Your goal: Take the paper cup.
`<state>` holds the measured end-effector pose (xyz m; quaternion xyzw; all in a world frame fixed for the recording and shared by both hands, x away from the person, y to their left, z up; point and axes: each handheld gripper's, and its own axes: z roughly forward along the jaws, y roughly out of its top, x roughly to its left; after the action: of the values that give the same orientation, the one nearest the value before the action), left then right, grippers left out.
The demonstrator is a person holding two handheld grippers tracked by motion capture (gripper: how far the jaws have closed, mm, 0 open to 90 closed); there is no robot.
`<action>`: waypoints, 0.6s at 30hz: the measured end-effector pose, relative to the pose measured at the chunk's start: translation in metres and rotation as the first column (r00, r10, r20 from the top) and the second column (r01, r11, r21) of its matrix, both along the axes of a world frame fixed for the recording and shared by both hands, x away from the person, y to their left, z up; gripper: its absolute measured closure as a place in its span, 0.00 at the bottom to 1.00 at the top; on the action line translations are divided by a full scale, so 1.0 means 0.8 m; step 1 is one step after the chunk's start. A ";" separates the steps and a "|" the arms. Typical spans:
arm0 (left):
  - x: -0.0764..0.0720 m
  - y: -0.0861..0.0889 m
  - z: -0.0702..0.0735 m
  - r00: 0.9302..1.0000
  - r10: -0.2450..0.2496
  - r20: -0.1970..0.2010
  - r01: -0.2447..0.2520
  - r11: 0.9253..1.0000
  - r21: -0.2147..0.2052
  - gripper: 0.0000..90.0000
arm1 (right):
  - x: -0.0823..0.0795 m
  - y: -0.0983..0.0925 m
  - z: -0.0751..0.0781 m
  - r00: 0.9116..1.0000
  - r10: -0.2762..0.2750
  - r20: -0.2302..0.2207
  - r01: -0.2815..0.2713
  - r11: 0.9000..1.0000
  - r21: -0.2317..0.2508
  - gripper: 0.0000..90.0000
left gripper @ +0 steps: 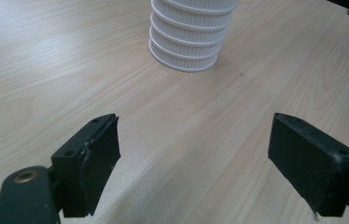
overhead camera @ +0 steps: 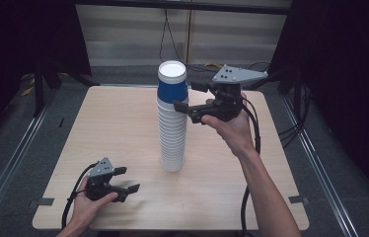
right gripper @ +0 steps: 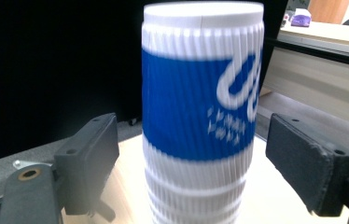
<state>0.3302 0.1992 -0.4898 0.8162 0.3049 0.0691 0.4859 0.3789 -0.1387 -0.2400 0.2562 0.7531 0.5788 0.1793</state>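
Note:
A tall stack of white ribbed paper cups (overhead camera: 171, 133) stands upside down near the middle of the wooden table (overhead camera: 118, 123). Its topmost cup (overhead camera: 172, 86) has a blue band with a white logo (right gripper: 196, 107). My right gripper (overhead camera: 186, 96) is held level at the top of the stack, open, with the blue cup between its jaws and a gap on each side (right gripper: 193, 158). My left gripper (overhead camera: 128, 179) rests low over the front left of the table, open and with nothing in it (left gripper: 193, 154). The foot of the stack (left gripper: 186, 46) lies ahead of it.
Black curtains hang on both sides of the table. Cables (overhead camera: 167, 34) trail at the back and down the right side. Metal floor rails (overhead camera: 10, 158) run along the left and right. Small tape marks (overhead camera: 42, 202) sit at the table's front corners.

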 end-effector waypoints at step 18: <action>0.000 0.000 0.000 1.000 0.002 0.002 -0.002 1.000 0.000 0.19 | 0.030 0.024 0.015 0.999 0.008 -0.048 -0.010 0.999 -0.051 0.18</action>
<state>0.3302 0.1994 -0.4902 0.8157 0.3055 0.0704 0.4861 0.4029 -0.1197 -0.2283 0.2619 0.7729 0.5538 0.1651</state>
